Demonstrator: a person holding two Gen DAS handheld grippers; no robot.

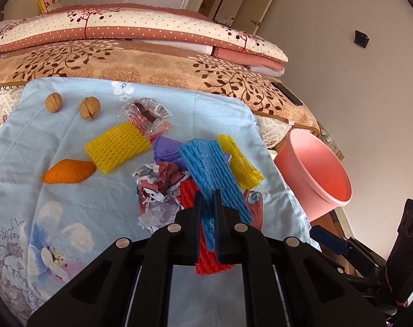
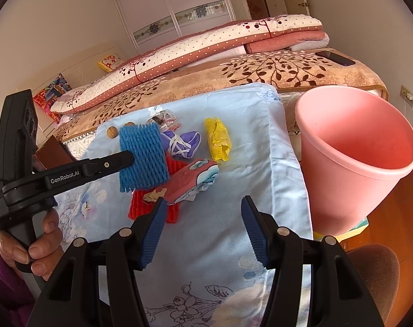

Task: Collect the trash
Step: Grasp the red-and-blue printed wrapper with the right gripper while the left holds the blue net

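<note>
Left gripper (image 1: 207, 207) clamped on a blue foam fruit-net sleeve (image 1: 214, 174), fingers pinched tight across its near end; in the right wrist view the sleeve (image 2: 142, 158) hangs flat from the black fingers, lifted above the cloth

Right gripper (image 2: 203, 218) jaws spread wide, nothing between the blue ribbed pads (image 2: 151, 234), low over the pale blue floral cloth (image 2: 220, 259)

Pink plastic bucket (image 2: 356, 163) stands tilted at the cloth's right edge, mouth facing the cameras, interior bare as far as visible

On the cloth under and around the blue sleeve:
- red foam net (image 1: 206, 261) directly beneath the left fingers
- crumpled printed paper (image 1: 157, 188) just left of it
- purple fabric piece (image 1: 166, 150) behind
- yellow crinkled wrapper (image 1: 243, 163) to the right, near the bucket side
- red cartoon-print wrapper (image 2: 190, 182) touching the red net

Farther left: yellow foam net sleeve (image 1: 117, 147), orange peel (image 1: 68, 175) touching its near corner, clear crumpled snack wrapper (image 1: 147, 114) behind, two walnuts (image 1: 71, 105) apart from the pile

Bed with brown leaf-print blanket (image 1: 151, 68) beyond the cloth, dark phone (image 2: 335, 57) on its corner
</note>
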